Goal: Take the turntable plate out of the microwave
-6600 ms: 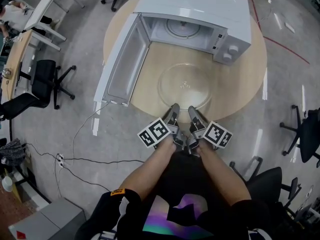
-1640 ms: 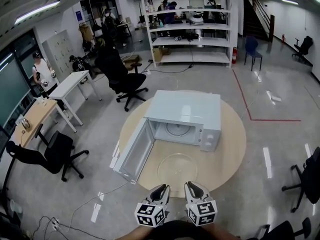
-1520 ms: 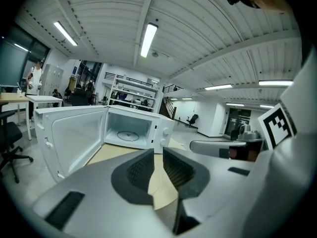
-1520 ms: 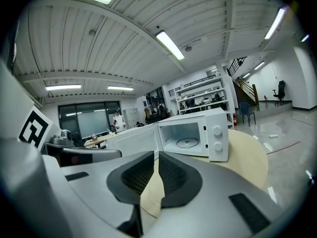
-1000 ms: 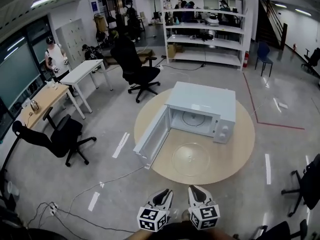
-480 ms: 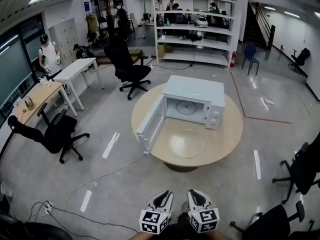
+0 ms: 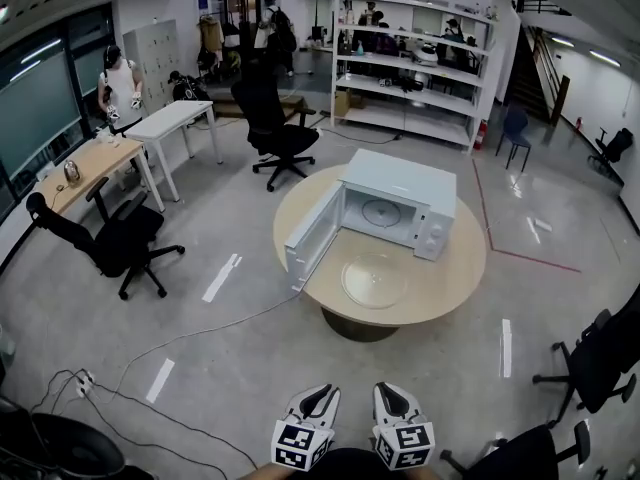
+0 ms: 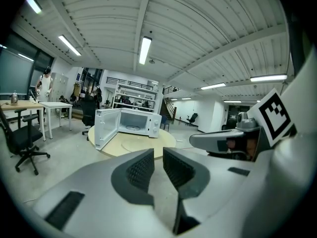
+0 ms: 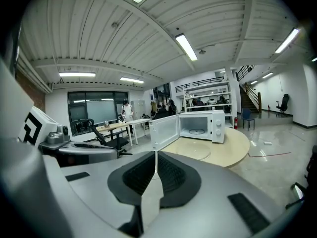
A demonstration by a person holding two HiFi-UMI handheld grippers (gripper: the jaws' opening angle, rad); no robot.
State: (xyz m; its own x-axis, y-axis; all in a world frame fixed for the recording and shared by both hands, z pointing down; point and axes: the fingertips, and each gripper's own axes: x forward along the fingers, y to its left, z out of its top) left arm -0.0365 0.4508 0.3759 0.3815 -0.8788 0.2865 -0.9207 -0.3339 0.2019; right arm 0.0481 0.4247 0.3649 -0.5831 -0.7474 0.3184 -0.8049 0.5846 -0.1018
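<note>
The clear glass turntable plate (image 7: 375, 280) lies flat on the round wooden table (image 7: 450, 278), in front of the white microwave (image 7: 405, 200). The microwave's door (image 7: 313, 236) stands wide open to the left. Both grippers are far from the table, held low and close to my body. The left gripper (image 7: 320, 396) is nearly closed with only a thin slit and holds nothing (image 8: 158, 167). The right gripper (image 7: 388, 393) has its pads together and is empty (image 9: 155, 175). In the right gripper view the plate (image 9: 192, 151) shows faintly before the microwave (image 9: 200, 127).
Grey floor lies between me and the table. A cable (image 7: 200, 333) runs across it to the left. Black office chairs stand at the left (image 7: 115, 243) and right (image 7: 590, 363). Desks (image 7: 170, 123), shelving (image 7: 410, 68) and people are at the back.
The view has backed away: the table, microwave and plate have shrunk and now stand several steps off. The plate still lies on the table. Both grippers stay low at my body.
</note>
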